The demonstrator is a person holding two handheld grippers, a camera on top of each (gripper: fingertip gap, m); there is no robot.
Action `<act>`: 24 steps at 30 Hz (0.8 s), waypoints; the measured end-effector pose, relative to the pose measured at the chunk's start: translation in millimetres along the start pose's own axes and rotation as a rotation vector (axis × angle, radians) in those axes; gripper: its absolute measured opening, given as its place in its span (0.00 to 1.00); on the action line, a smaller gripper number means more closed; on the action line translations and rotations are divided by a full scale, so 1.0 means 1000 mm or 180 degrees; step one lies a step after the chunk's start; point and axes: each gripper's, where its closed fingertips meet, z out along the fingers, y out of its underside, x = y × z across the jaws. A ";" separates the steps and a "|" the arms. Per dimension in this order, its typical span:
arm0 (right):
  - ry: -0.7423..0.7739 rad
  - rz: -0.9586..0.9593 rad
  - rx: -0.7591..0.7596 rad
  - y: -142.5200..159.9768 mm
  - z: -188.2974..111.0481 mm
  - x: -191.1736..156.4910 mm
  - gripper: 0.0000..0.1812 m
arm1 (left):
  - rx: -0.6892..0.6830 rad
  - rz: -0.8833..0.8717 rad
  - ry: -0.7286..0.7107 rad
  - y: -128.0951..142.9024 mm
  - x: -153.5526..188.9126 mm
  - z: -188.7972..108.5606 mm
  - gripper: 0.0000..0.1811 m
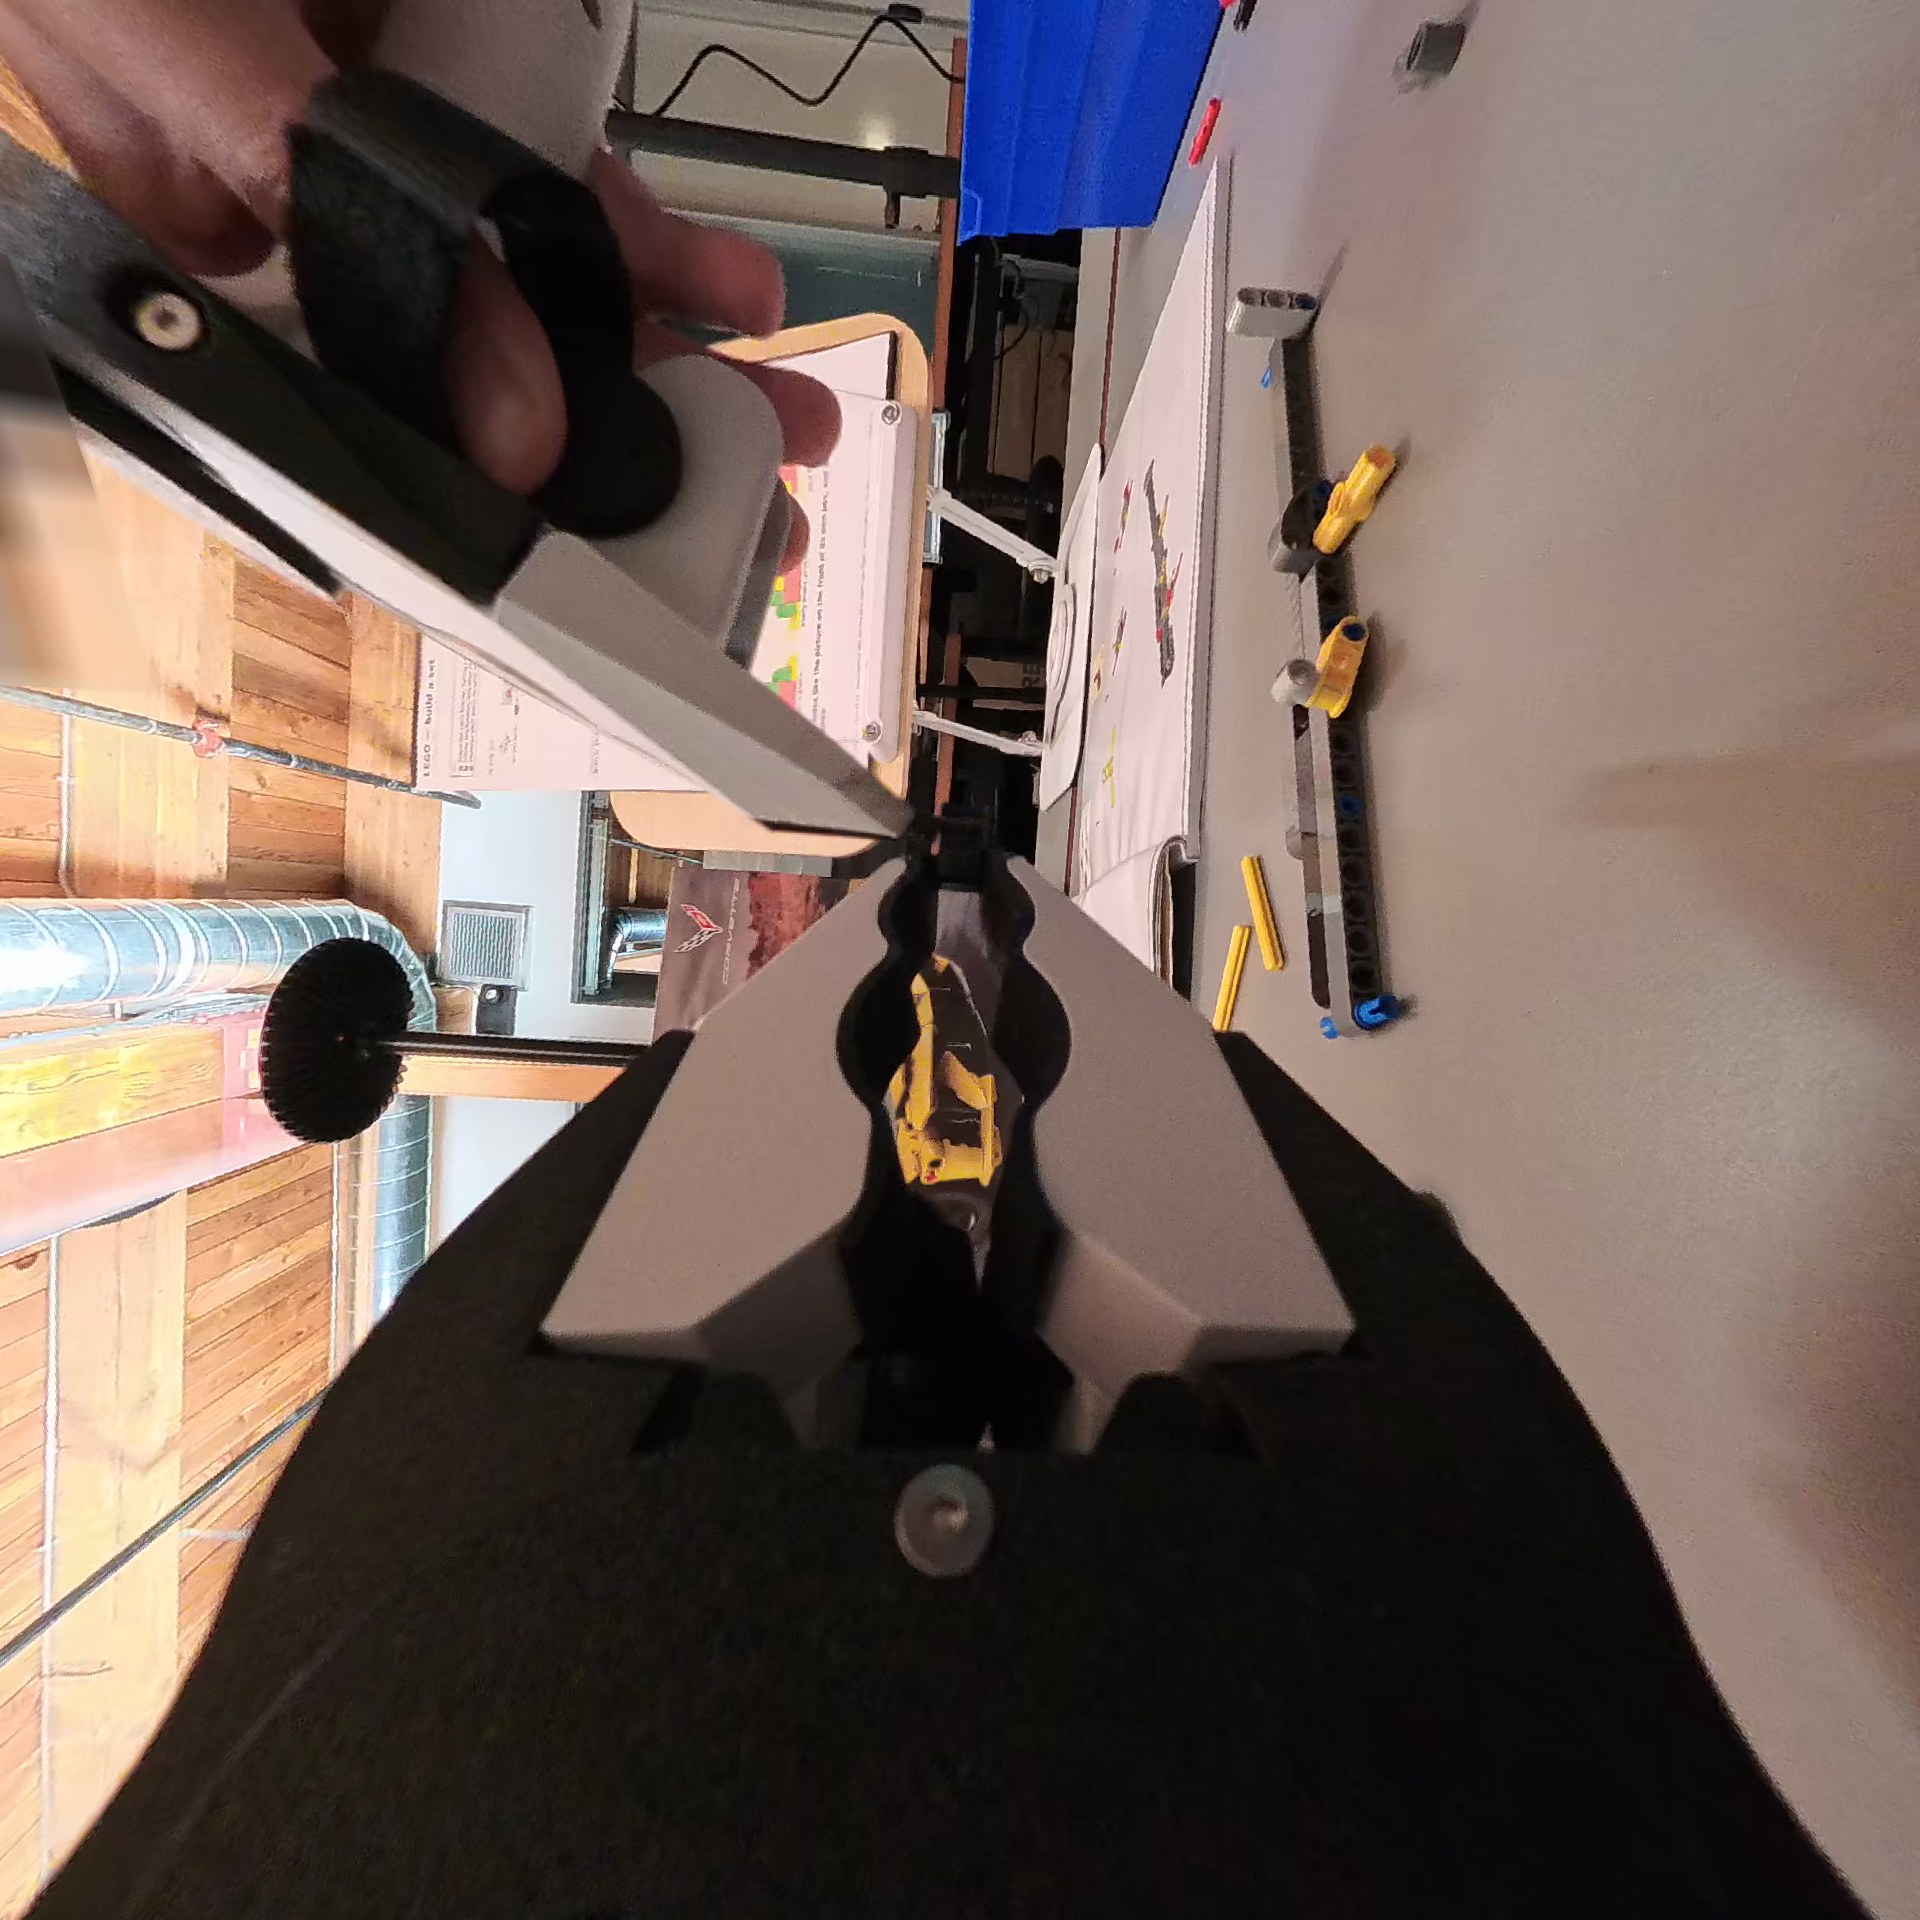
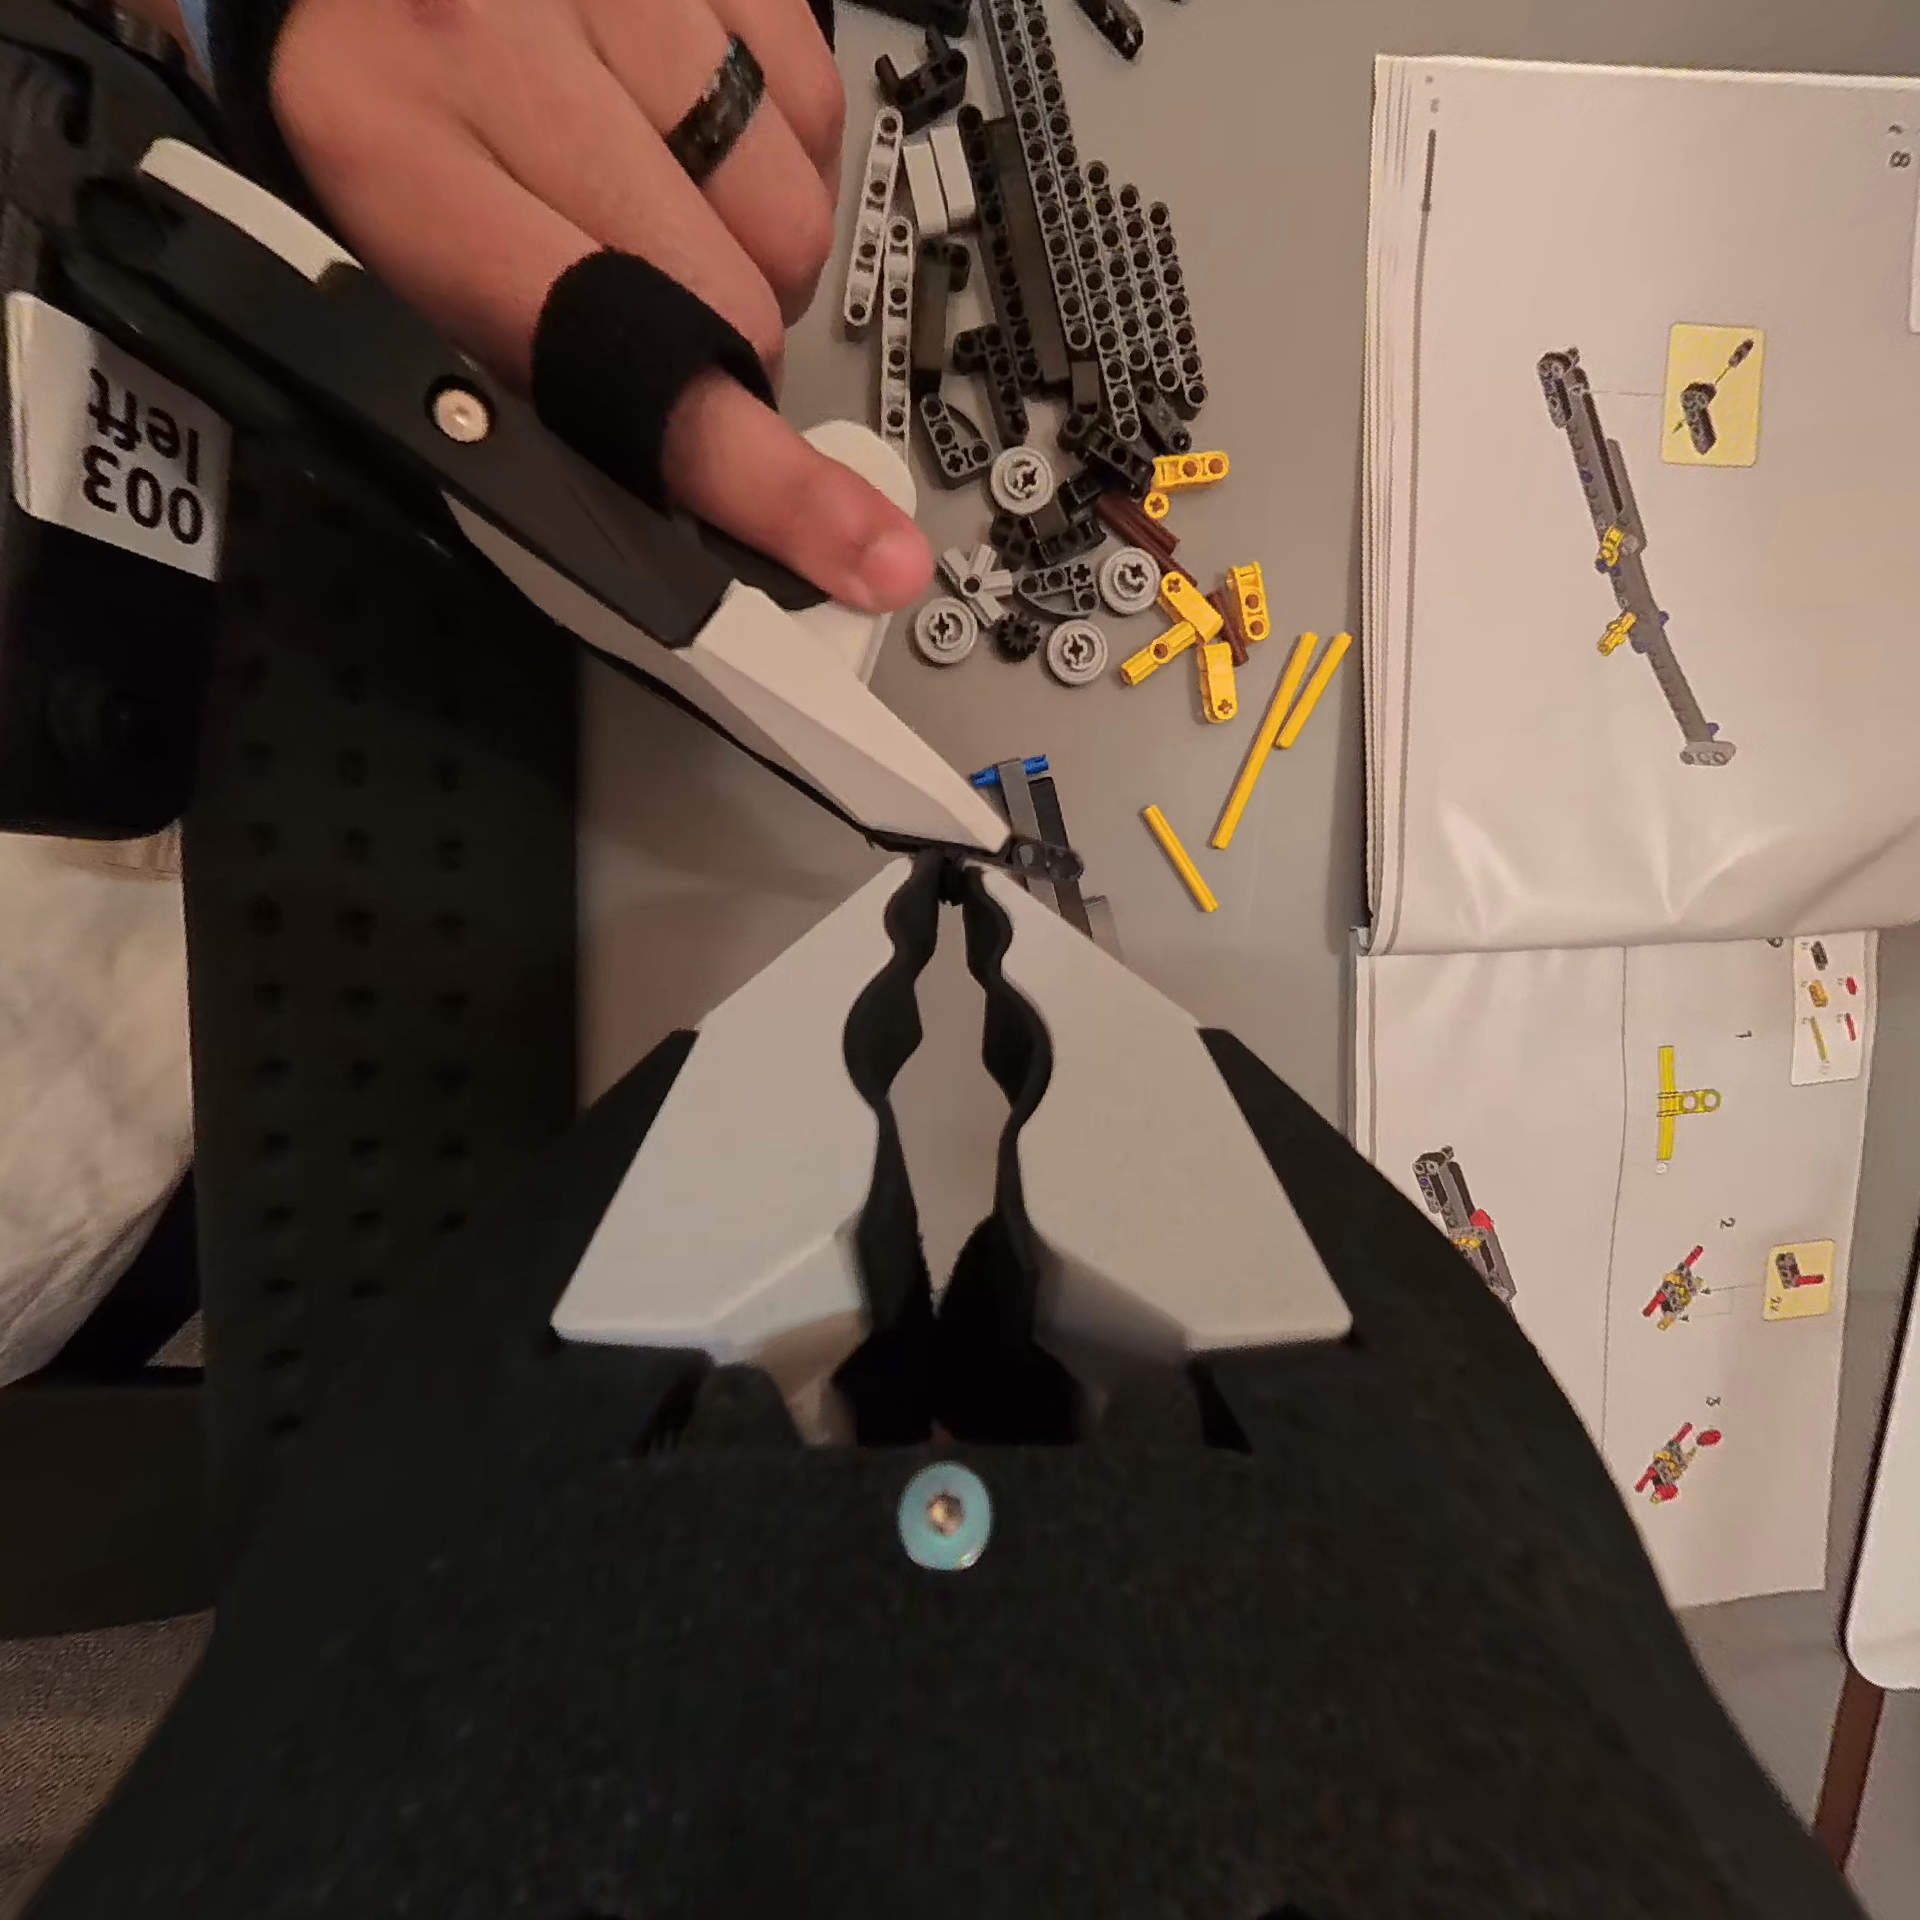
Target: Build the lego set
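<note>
My left gripper [image 1: 951, 857] is shut on a small black Lego connector [image 2: 1044, 857] and holds it in the air above the table. In the right wrist view the left gripper comes in from the upper left [image 2: 987, 831]. My right gripper [image 2: 948, 873] is shut tip to tip against it, pinching a tiny black part at the connector's end; I cannot tell whether that is a separate piece. In the left wrist view the right gripper enters from the upper left [image 1: 888, 821]. The long grey and black beam assembly [image 1: 1335, 748] with yellow connectors lies on the table.
A pile of grey, black and yellow parts [image 2: 1049, 312] lies beyond the grippers. Loose yellow axles [image 2: 1262, 738] lie beside the open instruction booklet [image 2: 1642, 582]. A blue bin [image 1: 1081, 104] stands at the far end of the grey table [image 1: 1662, 623]. Left and right tips are no more than a few centimetres apart.
</note>
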 end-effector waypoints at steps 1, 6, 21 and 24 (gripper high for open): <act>-0.0018 -0.0007 -0.0040 0.001 0.001 -0.001 0.02 | -0.0002 -0.0007 0.0004 0.000 0.000 0.000 0.03; -0.0059 0.0008 -0.0089 0.001 0.003 0.000 0.02 | -0.0044 0.0003 0.0021 0.002 0.001 0.000 0.03; -0.0169 -0.0152 -0.0246 0.003 0.009 -0.003 0.02 | -0.0023 -0.0324 0.0278 0.001 0.007 -0.002 0.03; -0.0266 -0.0094 -0.0239 0.005 0.010 -0.005 0.02 | -0.0019 -0.0158 0.0241 -0.001 0.008 -0.003 0.03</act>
